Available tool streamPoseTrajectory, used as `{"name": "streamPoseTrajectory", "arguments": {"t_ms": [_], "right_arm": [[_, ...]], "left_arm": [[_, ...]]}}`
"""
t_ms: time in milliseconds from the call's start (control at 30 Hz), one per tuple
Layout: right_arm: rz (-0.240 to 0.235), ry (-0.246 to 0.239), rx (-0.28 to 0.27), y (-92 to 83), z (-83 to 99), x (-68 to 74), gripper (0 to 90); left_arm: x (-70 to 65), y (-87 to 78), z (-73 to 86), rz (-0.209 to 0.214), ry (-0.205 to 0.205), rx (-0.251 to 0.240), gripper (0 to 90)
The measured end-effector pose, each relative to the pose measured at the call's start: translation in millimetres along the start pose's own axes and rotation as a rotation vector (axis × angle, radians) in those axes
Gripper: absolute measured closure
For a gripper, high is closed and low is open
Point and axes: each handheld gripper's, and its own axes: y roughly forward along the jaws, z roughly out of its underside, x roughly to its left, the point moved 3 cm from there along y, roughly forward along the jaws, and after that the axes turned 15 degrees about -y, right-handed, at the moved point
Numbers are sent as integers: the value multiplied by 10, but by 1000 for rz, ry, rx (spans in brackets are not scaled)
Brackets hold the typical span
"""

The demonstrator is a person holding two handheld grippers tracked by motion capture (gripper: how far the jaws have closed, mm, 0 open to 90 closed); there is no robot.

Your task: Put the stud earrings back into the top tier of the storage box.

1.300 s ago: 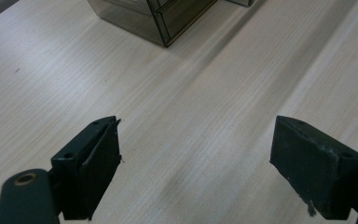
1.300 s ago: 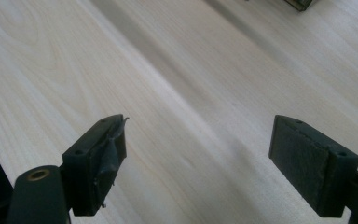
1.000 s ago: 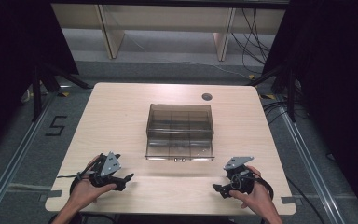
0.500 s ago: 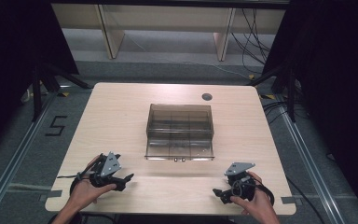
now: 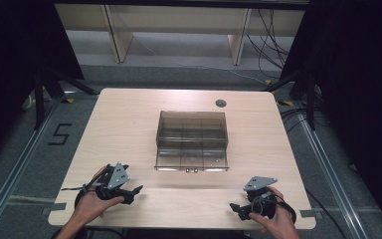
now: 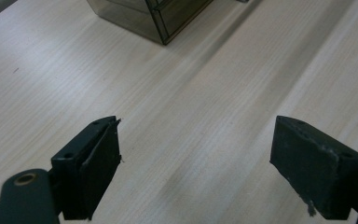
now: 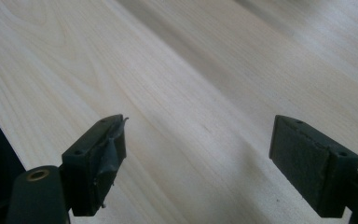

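Note:
A smoky see-through plastic box (image 5: 191, 139) with several inner compartments stands in the middle of the light wooden table (image 5: 129, 124); one of its corners (image 6: 156, 18) shows at the top of the left gripper view. My left gripper (image 5: 135, 193) rests near the table's front left, held by a hand, jaws wide apart with nothing between them (image 6: 196, 163). At the front right, close to the table's edge, my right gripper (image 5: 235, 209) is open too, over bare wood (image 7: 198, 163).
A small round dark grommet (image 5: 221, 103) sits in the tabletop behind the box on the right. The table's front edge runs just below both hands. Beyond the table are wooden shelf legs (image 5: 113, 40), cables (image 5: 273, 45) and dark stands on a grey floor.
My right gripper has drawn back toward the table's front edge and turned slightly. The left gripper and the box have stayed put.

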Motion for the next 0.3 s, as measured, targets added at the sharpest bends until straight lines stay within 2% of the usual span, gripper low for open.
{"name": "streamPoseTrajectory", "arguments": {"t_ms": [33, 67, 133, 167, 300], "right_arm": [[6, 11, 6, -6, 2, 9, 196], [-4, 1, -1, 3, 3, 7, 196], [-6, 0, 0, 2, 6, 10, 195], [-7, 3, 0, 2, 7, 11, 195], [-6, -1, 0, 0, 15, 0, 193]], "left_arm": [[-3, 1, 0, 0, 12, 4, 152], [-10, 4, 3, 9, 15, 9, 152], [-2, -5, 1, -1, 13, 2, 152], [0, -9, 2, -6, -4, -9, 152], [7, -12, 4, -7, 3, -3, 152]]}}
